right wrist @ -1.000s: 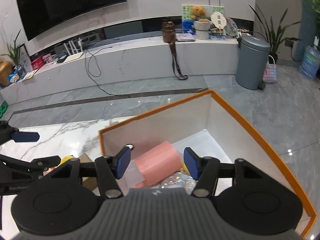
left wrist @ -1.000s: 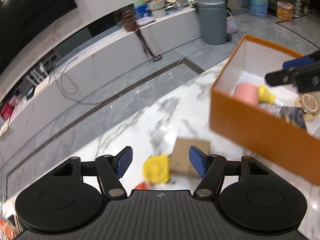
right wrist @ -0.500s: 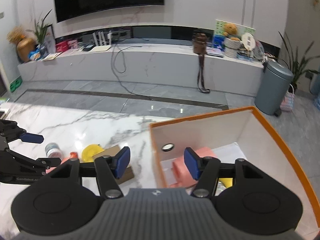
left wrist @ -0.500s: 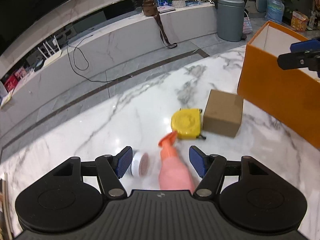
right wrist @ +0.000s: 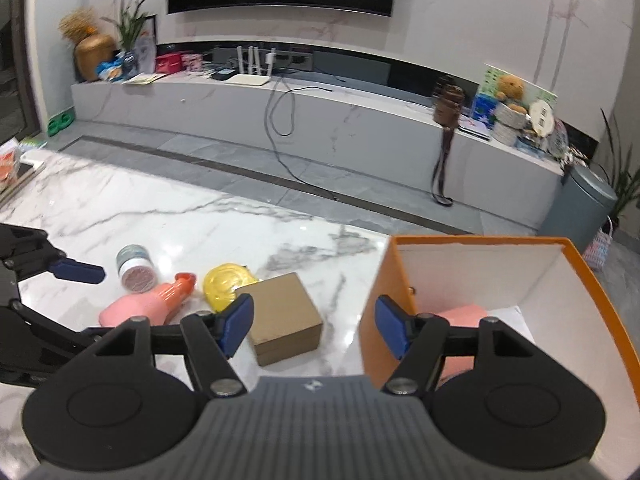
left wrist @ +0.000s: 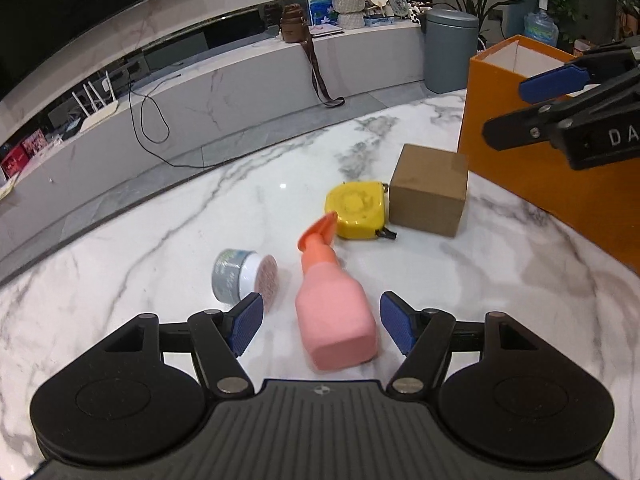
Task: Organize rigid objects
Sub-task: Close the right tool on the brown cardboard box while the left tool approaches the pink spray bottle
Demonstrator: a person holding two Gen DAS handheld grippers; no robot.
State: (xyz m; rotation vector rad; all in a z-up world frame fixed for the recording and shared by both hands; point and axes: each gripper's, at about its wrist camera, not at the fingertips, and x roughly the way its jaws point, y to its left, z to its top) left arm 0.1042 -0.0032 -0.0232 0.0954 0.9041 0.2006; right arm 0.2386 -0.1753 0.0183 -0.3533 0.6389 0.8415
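Note:
On the marble table lie a pink spray bottle with an orange nozzle, a small grey-and-white jar on its side, a yellow tape measure and a brown cardboard box. My left gripper is open, with the bottle's base between its fingers, above the table. My right gripper is open and empty, over the gap between the brown box and the orange box. The orange box holds a pink item. The bottle, jar and tape measure also show in the right wrist view.
The orange box stands at the table's right. The table's far edge drops to a grey floor. A white TV bench and a grey bin stand beyond. Books lie at the table's far left.
Both grippers have drawn back and swung left, away from the orange box. The bottle and jar have come into the left wrist view. Both grippers stay open.

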